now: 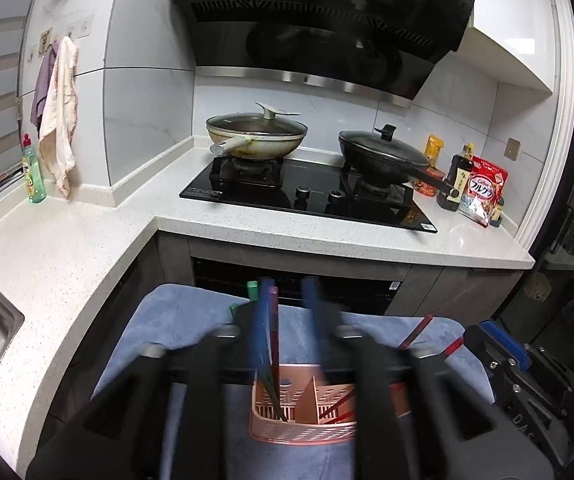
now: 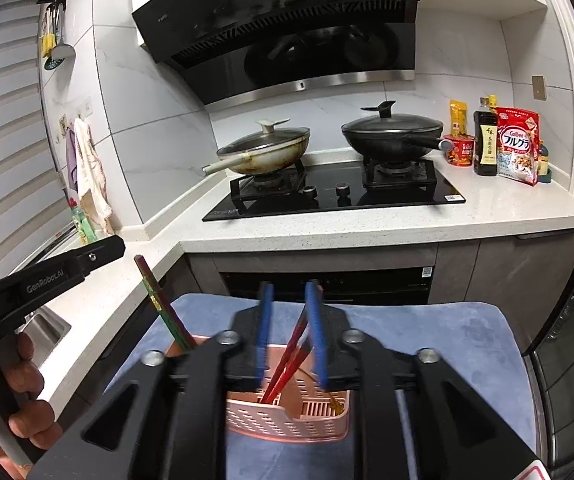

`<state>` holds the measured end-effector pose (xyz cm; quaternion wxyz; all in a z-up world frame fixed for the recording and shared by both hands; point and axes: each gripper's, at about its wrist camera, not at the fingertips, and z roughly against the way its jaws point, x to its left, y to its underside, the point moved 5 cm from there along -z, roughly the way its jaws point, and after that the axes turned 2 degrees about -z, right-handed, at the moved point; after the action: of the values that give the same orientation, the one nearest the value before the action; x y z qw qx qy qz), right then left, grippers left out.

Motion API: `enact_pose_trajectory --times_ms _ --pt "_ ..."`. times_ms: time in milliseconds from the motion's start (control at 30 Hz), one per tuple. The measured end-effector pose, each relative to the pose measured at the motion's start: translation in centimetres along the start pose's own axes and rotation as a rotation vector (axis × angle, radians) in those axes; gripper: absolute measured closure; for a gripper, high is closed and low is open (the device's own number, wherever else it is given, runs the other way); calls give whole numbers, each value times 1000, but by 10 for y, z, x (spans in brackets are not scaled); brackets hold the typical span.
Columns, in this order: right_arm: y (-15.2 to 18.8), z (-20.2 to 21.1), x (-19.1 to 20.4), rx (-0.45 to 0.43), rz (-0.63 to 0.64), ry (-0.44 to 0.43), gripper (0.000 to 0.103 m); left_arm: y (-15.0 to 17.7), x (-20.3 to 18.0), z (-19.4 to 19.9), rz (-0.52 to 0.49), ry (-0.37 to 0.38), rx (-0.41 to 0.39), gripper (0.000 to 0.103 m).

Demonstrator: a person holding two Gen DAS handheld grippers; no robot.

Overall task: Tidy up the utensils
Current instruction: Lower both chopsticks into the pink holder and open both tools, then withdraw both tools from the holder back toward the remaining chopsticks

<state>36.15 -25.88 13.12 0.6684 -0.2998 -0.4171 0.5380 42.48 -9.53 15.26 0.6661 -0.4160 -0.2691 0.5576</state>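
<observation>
Your left gripper stands half open, its fingers clear of the green and dark red chopsticks, which lean in the pink holder mid-towel. Your right gripper is slightly parted around the red chopsticks, so they rest in their own compartment.

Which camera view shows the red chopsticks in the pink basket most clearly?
The right wrist view. There the red chopsticks stand between the right gripper's blue fingers, visible down into the pink basket. In the left wrist view the red chopsticks are partly hidden behind the left gripper.
</observation>
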Motion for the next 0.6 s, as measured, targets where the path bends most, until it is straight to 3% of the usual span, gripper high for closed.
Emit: enact_pose_trajectory --times_ms 33,133,200,300,467,600 --pt "-2 5 0 -12 0 4 70 0 2 3 7 -8 -11 31" --pt "-5 19 1 -39 9 7 62 -2 8 20 16 -55 -64 12" --pt "-6 33 1 -52 8 11 56 0 11 27 14 -68 -45 12" --pt "-1 53 4 -52 4 0 55 9 15 35 10 -91 3 8" --pt "26 88 14 -22 16 -13 51 48 24 49 -9 -140 131 8" --pt "59 110 16 20 10 -15 49 88 33 65 -24 -184 183 8"
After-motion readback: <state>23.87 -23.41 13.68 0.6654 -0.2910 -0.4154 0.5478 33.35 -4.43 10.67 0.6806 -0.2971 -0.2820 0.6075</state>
